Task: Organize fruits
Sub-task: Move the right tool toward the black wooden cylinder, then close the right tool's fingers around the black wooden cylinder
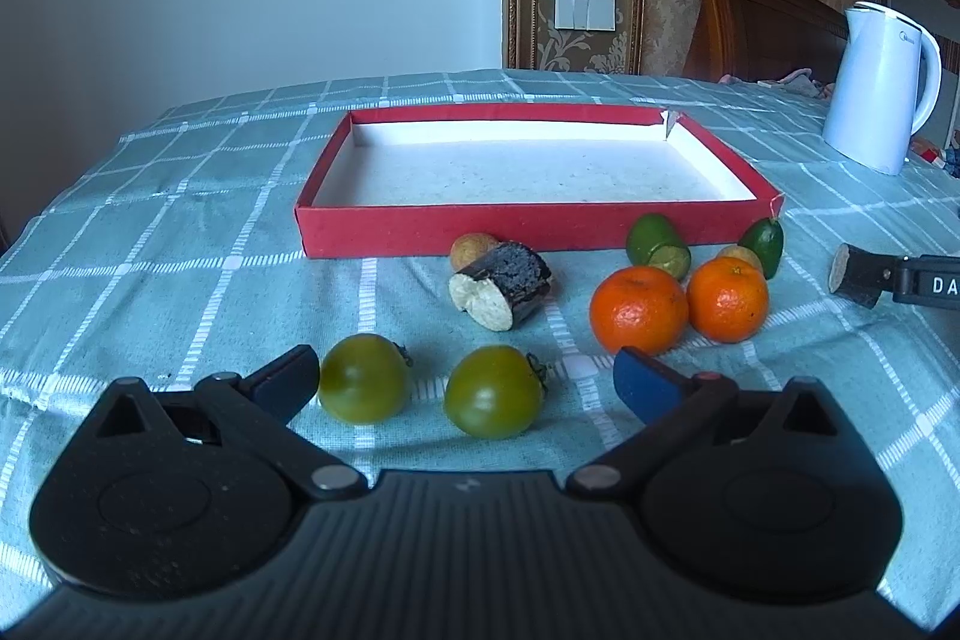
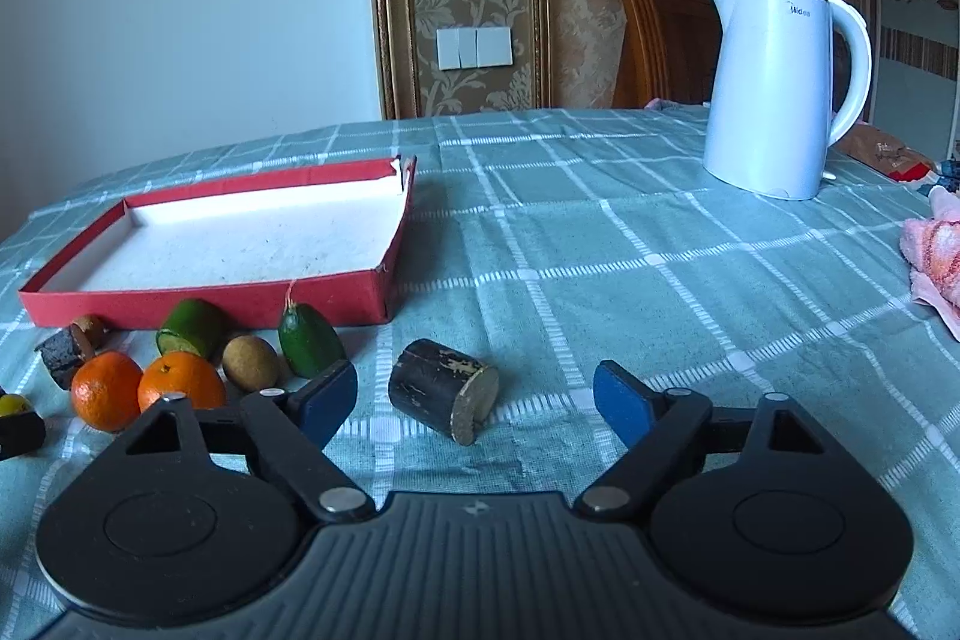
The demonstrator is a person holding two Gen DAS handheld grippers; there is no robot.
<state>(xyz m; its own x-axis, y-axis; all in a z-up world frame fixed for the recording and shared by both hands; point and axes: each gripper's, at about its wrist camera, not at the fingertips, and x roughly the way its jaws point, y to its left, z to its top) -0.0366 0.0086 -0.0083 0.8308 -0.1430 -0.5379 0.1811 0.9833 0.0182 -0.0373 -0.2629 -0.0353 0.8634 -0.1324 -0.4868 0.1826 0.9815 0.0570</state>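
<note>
A shallow red box (image 1: 420,229) with a white inside lies on the checked tablecloth; it also shows in the right wrist view (image 2: 240,301). In front of it lie two green tomatoes (image 1: 365,379) (image 1: 493,391), two oranges (image 1: 639,309) (image 1: 727,299), two green cut fruit pieces (image 1: 657,244) (image 1: 762,238), a brown round fruit (image 1: 473,249) and a dark sugarcane piece (image 1: 503,283). My left gripper (image 1: 465,379) is open, with the tomatoes between its fingers. My right gripper (image 2: 474,400) is open around a second dark sugarcane piece (image 2: 443,391); its fingertip (image 1: 924,283) shows in the left wrist view.
A white electric kettle (image 2: 780,91) stands at the back right of the table. A pink cloth (image 2: 933,256) lies at the right edge. A wooden chair back (image 2: 660,34) stands behind the table. A brown fruit (image 2: 251,363) lies beside the oranges.
</note>
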